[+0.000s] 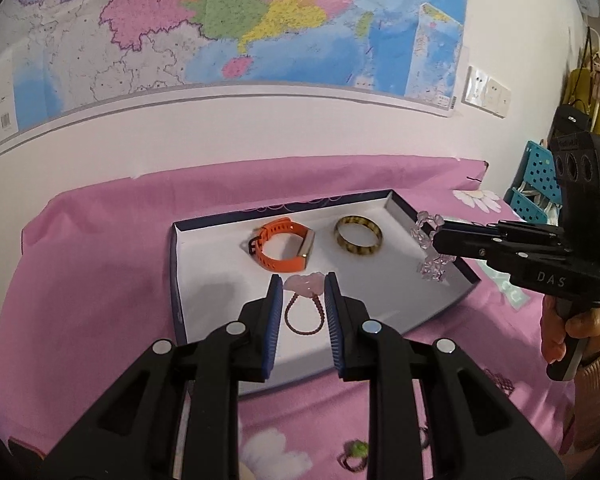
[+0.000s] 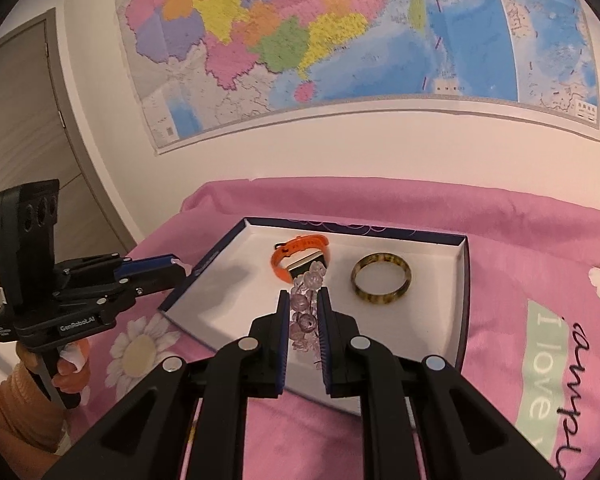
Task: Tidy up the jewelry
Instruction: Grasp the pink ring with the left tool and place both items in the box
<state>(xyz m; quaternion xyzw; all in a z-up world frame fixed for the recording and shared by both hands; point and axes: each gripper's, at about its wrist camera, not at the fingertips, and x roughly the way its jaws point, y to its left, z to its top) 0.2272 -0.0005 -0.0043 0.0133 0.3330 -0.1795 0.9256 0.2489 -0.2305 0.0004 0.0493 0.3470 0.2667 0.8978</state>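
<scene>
Right gripper [image 2: 304,312]: jaws closed on a clear bead bracelet [image 2: 306,312], beads pinched between the blue pads. In the left wrist view the bracelet [image 1: 430,246] hangs at the fingertips of this gripper [image 1: 436,240], loop roughly upright, over the right-hand edge of the tray [image 1: 468,276]. It does not appear to rest on the tray floor; contact cannot be confirmed.

Left gripper [image 1: 300,304]: jaws apart, holding nothing. Between its fingers, on the tray floor, lies a pink pendant [image 1: 305,283] on a dark red cord loop [image 1: 304,316]. The loop's long axis runs along the fingers, toward the camera.

Further out in the tray: orange watch band [image 1: 282,250], then a mottled yellow-brown bangle [image 1: 358,236] to its right. Both lie flat and apart from each other.

Judgement: the right hand is the one acting. The open patch of tray floor lies below and slightly left of the bracelet, near the bangle. A short lowering inward, then release, would place it. Risk: the beads catch on the tray wall.
</scene>
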